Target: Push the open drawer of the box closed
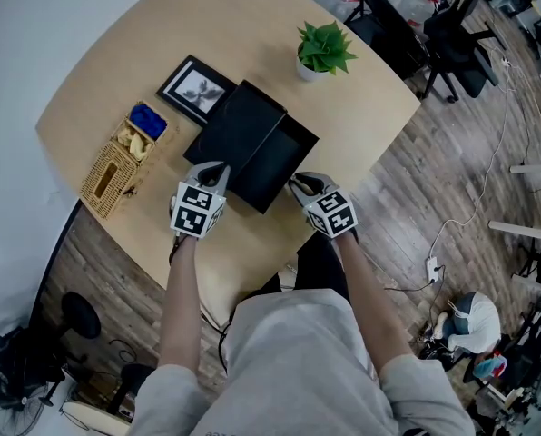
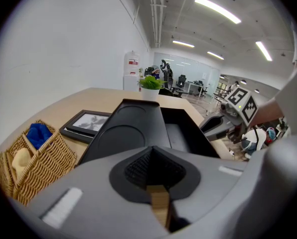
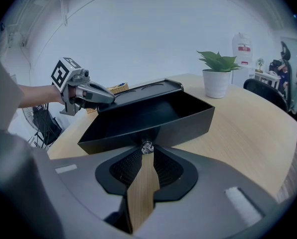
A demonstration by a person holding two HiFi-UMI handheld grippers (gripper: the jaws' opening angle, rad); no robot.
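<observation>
The black box (image 1: 237,123) sat mid-table (image 1: 162,44), its drawer (image 1: 278,160) standing open toward the near right. The left gripper (image 1: 218,169), jaws clenched together on nothing, was at the box's near left corner. The right gripper (image 1: 300,185) pinched the small knob (image 3: 147,147) on the drawer's front.

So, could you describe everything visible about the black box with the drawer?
The black box looks like matte plastic: rectangular, with shallow recesses in its top. It lies on the table, beside a picture frame. Its drawer is pulled out and shows nothing inside. The shiny knob on the drawer front sits between the right tongs; the shut left tongs seem to touch the box's end.
</observation>
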